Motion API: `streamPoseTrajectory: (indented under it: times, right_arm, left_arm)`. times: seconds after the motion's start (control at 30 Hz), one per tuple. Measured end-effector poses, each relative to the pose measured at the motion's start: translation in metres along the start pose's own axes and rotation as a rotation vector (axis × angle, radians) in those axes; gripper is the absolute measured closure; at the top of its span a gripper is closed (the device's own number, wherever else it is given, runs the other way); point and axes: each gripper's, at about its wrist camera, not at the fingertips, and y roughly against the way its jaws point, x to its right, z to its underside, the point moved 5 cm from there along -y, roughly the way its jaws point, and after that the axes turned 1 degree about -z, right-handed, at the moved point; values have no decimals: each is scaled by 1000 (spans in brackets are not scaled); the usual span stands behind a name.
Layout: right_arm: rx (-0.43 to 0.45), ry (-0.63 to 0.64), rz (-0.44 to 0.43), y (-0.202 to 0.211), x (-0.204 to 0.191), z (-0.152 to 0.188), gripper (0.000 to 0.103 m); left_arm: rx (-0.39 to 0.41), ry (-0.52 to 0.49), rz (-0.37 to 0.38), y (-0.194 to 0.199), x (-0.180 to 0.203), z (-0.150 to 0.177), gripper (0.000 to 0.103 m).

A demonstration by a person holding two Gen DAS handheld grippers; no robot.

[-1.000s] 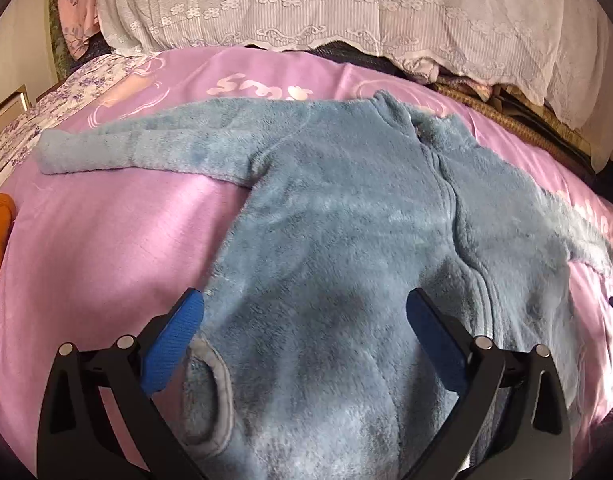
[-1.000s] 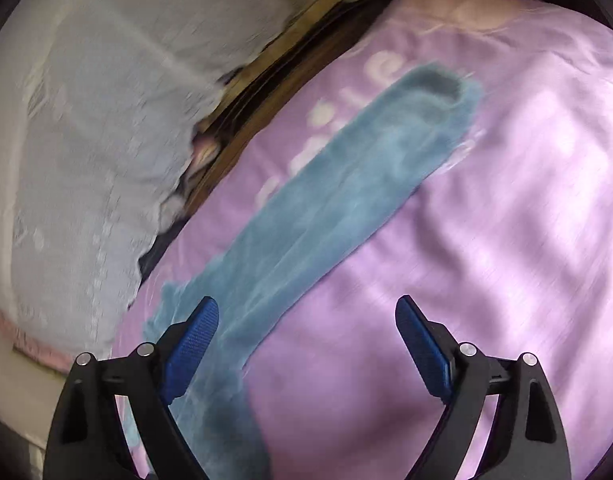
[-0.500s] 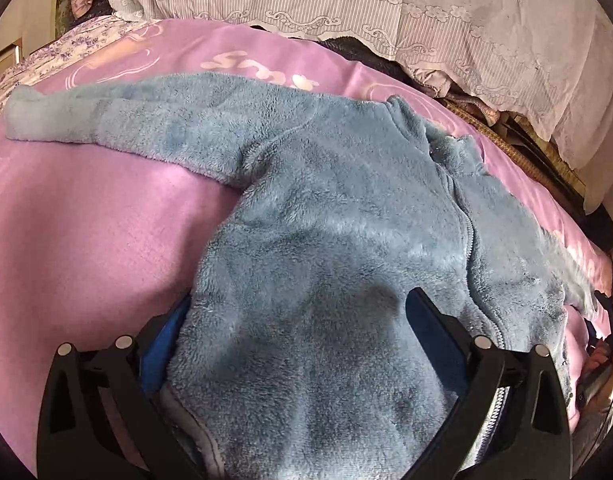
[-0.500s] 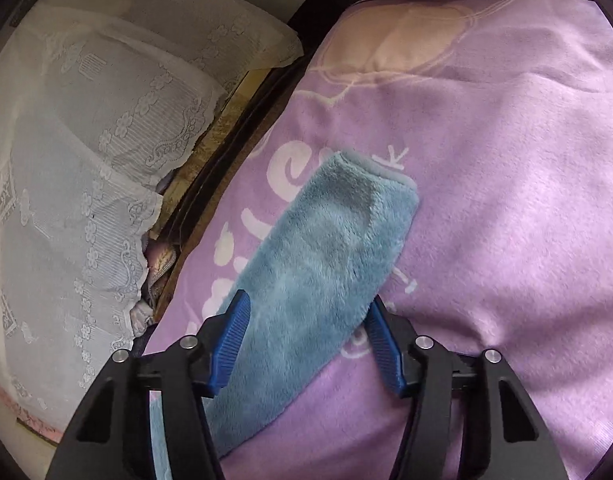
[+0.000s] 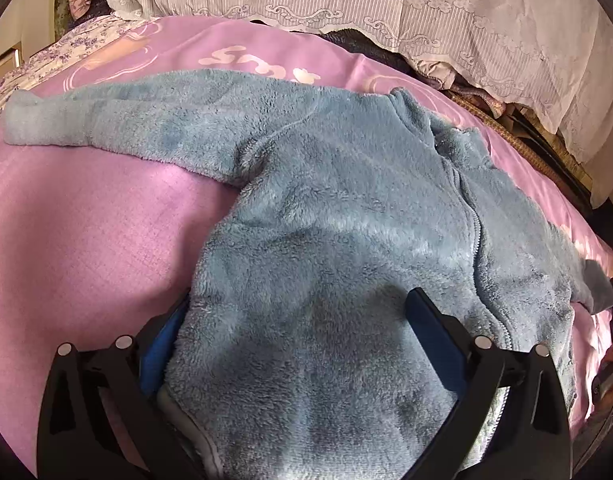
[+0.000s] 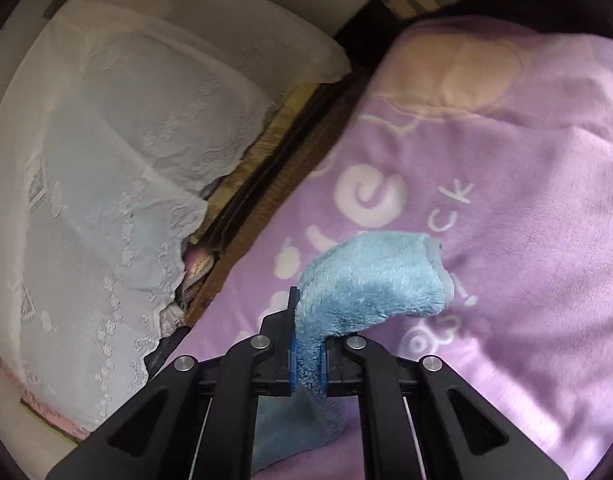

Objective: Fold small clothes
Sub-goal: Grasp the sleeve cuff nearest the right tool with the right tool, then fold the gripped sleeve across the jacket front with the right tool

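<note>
Both the left gripper (image 5: 302, 344) and the right gripper (image 6: 308, 354) are matte black plastic frames with triangular cut-outs, round silver screws along their arms, and jaws lined with ribbed blue pads.

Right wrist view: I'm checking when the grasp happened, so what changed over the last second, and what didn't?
The right gripper went from open beside the sleeve to shut on it; the cuff end now droops over the fingers, off the purple blanket. The left gripper moved forward over the blue fleece garment's hem and stays open. The garment's body and far sleeve still lie spread flat.
</note>
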Motion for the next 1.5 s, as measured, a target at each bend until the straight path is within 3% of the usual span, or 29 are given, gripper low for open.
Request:
streamPoseTrajectory:
  times: [0.23, 0.37, 0.6, 0.83, 1.17, 1.5]
  right_arm:
    - [-36, 109, -61, 20, -70, 24, 95]
    - [-60, 122, -75, 19, -96, 43, 95]
    - [-67, 168, -118, 21, -142, 71, 95]
    - [-67, 209, -136, 20, -176, 93, 95]
    - [-110, 223, -176, 2, -209, 131, 95]
    - [-184, 319, -210, -20, -248, 183, 95]
  left_arm:
    - [7, 8, 21, 22, 4, -23, 4]
    - [-13, -76, 14, 24, 26, -37, 4]
    - [82, -264, -118, 23, 43, -56, 4]
    - [-23, -137, -51, -11, 14, -58, 4]
    - [-54, -148, -42, -27, 14, -65, 4]
    - [-53, -39, -31, -28, -6, -75, 4]
